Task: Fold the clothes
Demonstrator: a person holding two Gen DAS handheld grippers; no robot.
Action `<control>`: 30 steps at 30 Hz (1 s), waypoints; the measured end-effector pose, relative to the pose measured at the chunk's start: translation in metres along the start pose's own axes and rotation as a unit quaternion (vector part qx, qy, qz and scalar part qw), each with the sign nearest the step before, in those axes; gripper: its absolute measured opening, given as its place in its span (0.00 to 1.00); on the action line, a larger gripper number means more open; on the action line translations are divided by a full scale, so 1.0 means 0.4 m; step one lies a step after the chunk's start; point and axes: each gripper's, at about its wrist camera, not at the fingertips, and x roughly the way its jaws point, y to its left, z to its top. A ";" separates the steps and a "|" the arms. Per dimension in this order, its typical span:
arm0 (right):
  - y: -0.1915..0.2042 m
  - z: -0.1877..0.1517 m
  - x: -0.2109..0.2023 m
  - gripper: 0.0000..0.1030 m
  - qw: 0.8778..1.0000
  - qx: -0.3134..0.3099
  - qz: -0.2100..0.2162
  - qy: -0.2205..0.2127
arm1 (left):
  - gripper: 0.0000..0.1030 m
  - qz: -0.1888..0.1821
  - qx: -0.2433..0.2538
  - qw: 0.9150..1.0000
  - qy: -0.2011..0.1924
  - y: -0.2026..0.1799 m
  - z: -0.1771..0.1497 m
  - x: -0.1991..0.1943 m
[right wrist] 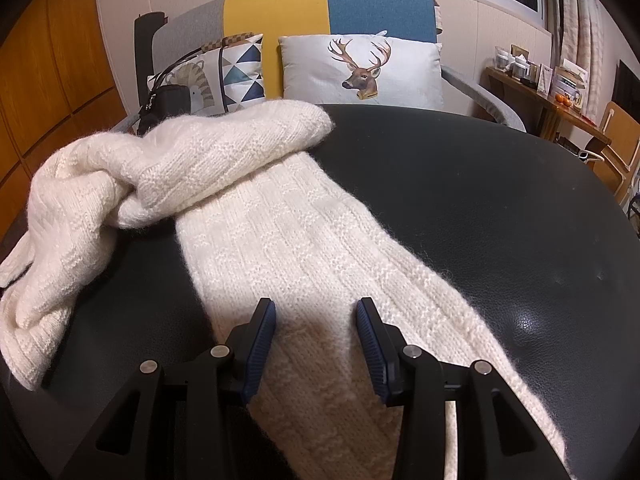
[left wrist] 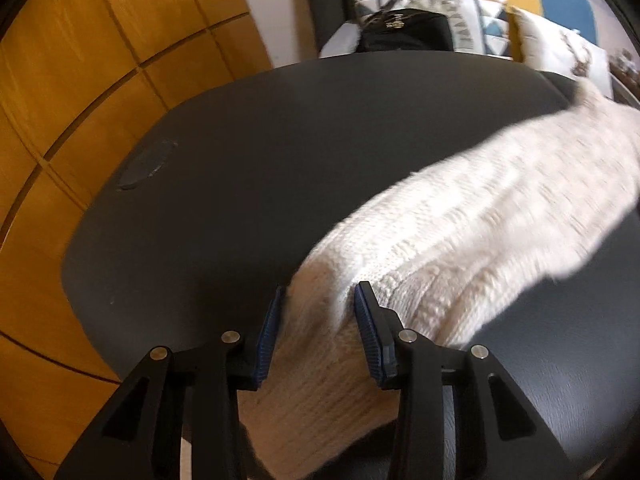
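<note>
Two grippers working cream knit (right wrist: 280, 216) on dark worktop (right wrist: 480, 208): left gripper (left wrist: 318, 312) jaws gripping knit end, right gripper (right wrist: 316, 334) jaws standing open, straddling it.

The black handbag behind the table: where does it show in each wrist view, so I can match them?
Left wrist view: the black handbag sits at top centre, just beyond the table's far edge, in front of a patterned cushion.
Right wrist view: the black handbag is at upper left, partly hidden behind the bunched cream knit.
Shared landmark: the deer cushion, at the top right edge in the left view.
</note>
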 end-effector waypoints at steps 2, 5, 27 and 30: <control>0.000 0.000 0.000 0.42 1.000 0.000 0.000 0.000 | 0.39 0.009 -0.012 1.000 0.004 0.009 0.020 0.013; 0.000 0.000 0.000 0.42 1.000 -0.001 -0.001 0.000 | 0.39 0.026 -0.004 1.000 -0.004 0.008 0.048 0.036; -0.007 0.004 0.004 0.42 1.000 -0.008 -0.007 0.001 | 0.46 0.125 0.067 0.989 -0.035 0.024 0.229 0.214; -0.009 0.004 0.005 0.42 1.000 -0.008 -0.007 0.001 | 0.46 0.139 0.084 0.986 -0.034 -0.002 0.229 0.201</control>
